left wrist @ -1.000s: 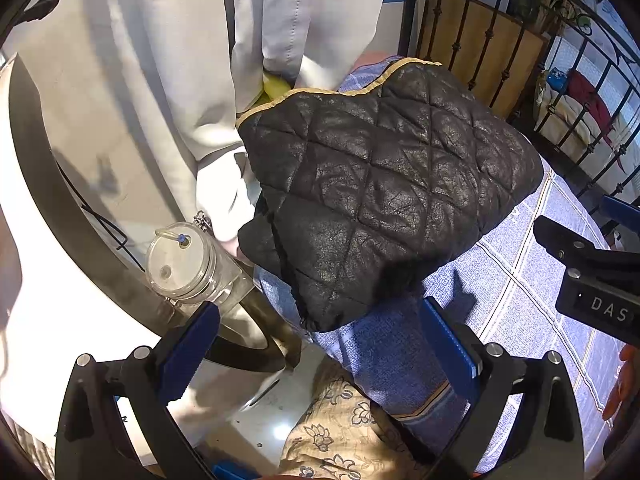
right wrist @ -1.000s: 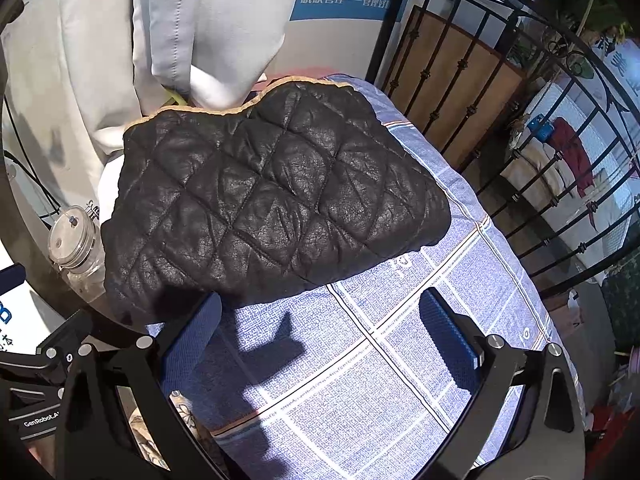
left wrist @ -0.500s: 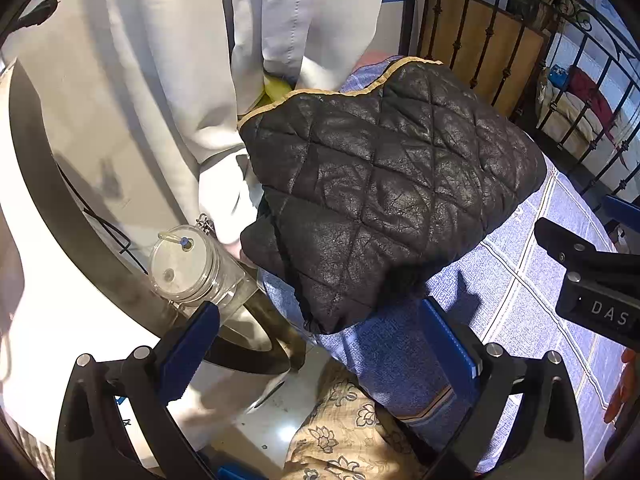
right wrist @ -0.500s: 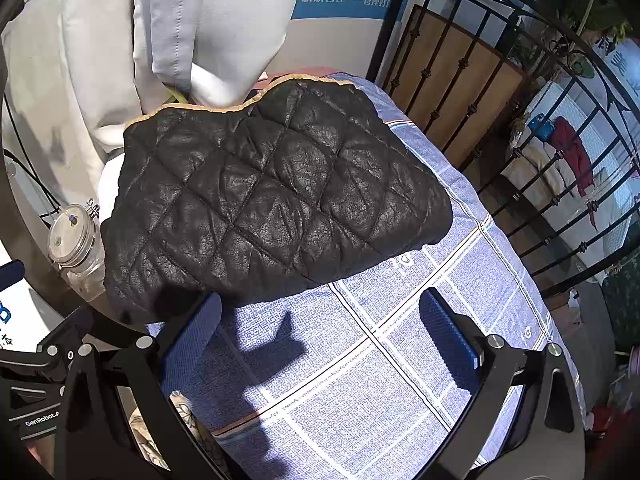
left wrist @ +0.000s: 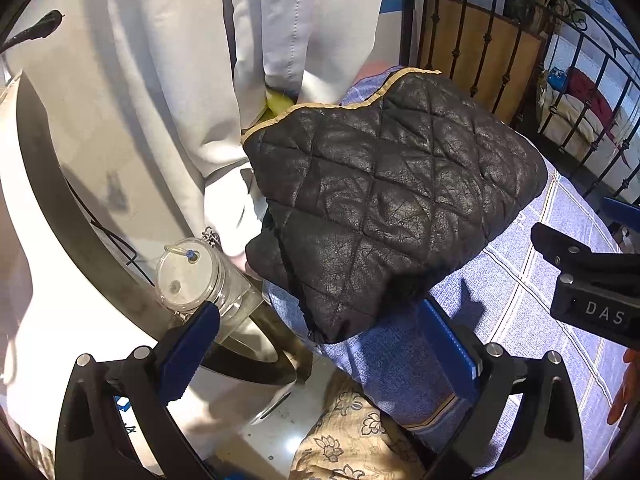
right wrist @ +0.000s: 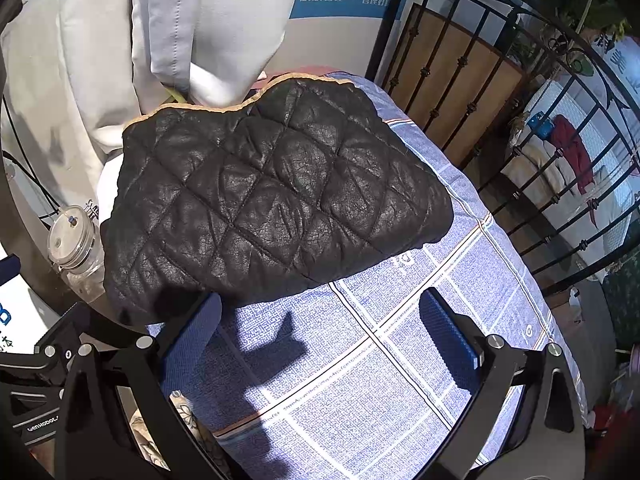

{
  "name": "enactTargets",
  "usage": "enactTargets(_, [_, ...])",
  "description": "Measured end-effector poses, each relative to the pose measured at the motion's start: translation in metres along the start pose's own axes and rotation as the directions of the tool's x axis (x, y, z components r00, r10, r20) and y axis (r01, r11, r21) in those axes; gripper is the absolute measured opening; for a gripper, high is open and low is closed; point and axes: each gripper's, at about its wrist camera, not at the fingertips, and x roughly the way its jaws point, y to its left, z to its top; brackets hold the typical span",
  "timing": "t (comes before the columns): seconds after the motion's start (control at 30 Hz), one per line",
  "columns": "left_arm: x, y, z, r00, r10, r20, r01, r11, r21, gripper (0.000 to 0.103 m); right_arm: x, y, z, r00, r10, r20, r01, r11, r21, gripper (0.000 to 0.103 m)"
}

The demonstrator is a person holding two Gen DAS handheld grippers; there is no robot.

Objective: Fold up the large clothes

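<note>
A black quilted jacket with tan trim lies folded in a thick bundle on a blue checked sheet. It also shows in the right wrist view, on the far left part of the sheet. My left gripper is open and empty, just short of the jacket's near corner. My right gripper is open and empty above the bare sheet, its left finger at the jacket's near edge. The right gripper's body shows at the right of the left wrist view.
A clear plastic jar stands left of the bed by a curved dark rail. White clothes hang behind the jacket. A black iron bed frame runs along the far and right sides. Floral fabric lies below the sheet's edge.
Both views have shifted slightly, so the jacket sits a little nearer the fingers. The jacket has not moved and both grippers stay open.
</note>
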Motion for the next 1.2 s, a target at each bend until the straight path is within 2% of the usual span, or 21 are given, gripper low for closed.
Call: enactTargets(1.2, [-0.0001,-0.0009,-0.0023,1.0,-0.015,-0.021,0.015,1.0,0.0,0.097,0.0018,0.0029,-0.0011,1.0,0.001,-0.006,-0.001,1.0,-0.003,0.098])
